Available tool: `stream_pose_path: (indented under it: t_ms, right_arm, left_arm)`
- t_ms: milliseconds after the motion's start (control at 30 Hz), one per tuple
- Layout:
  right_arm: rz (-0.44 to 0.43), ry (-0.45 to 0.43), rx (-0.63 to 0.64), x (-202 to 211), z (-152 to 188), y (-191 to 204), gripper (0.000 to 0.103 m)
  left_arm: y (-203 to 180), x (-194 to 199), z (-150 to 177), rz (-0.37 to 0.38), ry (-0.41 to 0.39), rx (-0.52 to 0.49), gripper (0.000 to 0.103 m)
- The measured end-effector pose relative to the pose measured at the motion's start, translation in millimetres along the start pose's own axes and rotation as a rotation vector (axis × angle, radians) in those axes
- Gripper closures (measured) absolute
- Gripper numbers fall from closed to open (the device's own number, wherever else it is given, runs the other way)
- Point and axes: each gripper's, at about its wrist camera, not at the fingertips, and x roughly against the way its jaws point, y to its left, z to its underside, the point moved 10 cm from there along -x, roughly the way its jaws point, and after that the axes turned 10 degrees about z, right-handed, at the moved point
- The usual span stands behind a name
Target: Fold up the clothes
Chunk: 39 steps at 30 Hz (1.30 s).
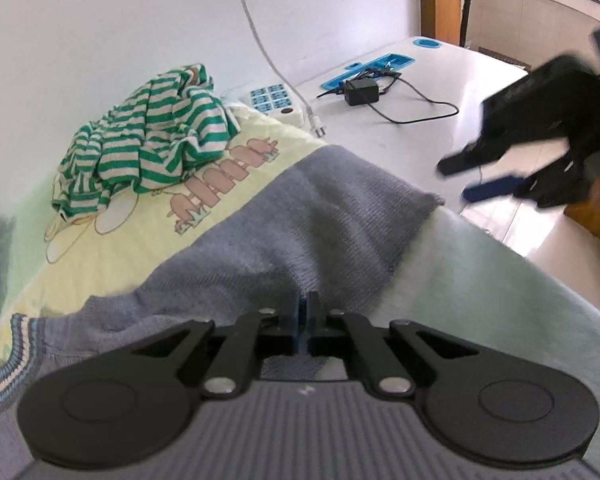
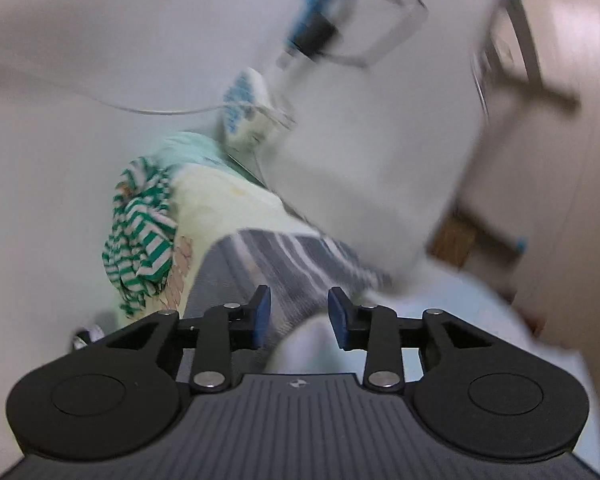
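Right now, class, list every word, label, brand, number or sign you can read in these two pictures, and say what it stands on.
No readable text in either view.
Left gripper body: small pale mark, too small to read.
Right gripper body: small emblem, no letters.
Power strip: blue sockets, no legible label.
Yellow sheet: cartoon drawings only.

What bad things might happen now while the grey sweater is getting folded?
1. The left gripper looks shut on only a small pinch of the grey sweater, so the cloth might slip out.
2. The right gripper is open with nothing held, so that side could sag or fold crooked.
3. The striped green shirt lies bunched close by and might get dragged along.
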Motion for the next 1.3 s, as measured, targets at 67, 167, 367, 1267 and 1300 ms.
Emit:
stream_pose_path:
  t_ms: [67,167,367,1267,1300]
  right_arm:
    - [0.003,0.048,-0.09,-12,2,-8,0.064]
    - [-0.04,0.09,-0.236,-29,5,-13,0.06]
    - [-0.136,0.017,-0.35,-36,-12,-5,0.097]
    - [-0.532,0.029,0.674,65,209,283,0.097]
    - [-0.515,0.029,0.7,60,218,282,0.097]
  left_arm:
    - [-1,3,-1,0.004,-0.003,0.001,0.103]
    - [-2,7,-2,0.008,-0.008,0.008,0.103]
    - [6,15,-1,0.012,-0.018,0.041,0.103]
    - [145,177,102,0.18,-0.277,0.46,0.057]
    - [152,177,107,0.218,-0.269,0.49,0.057]
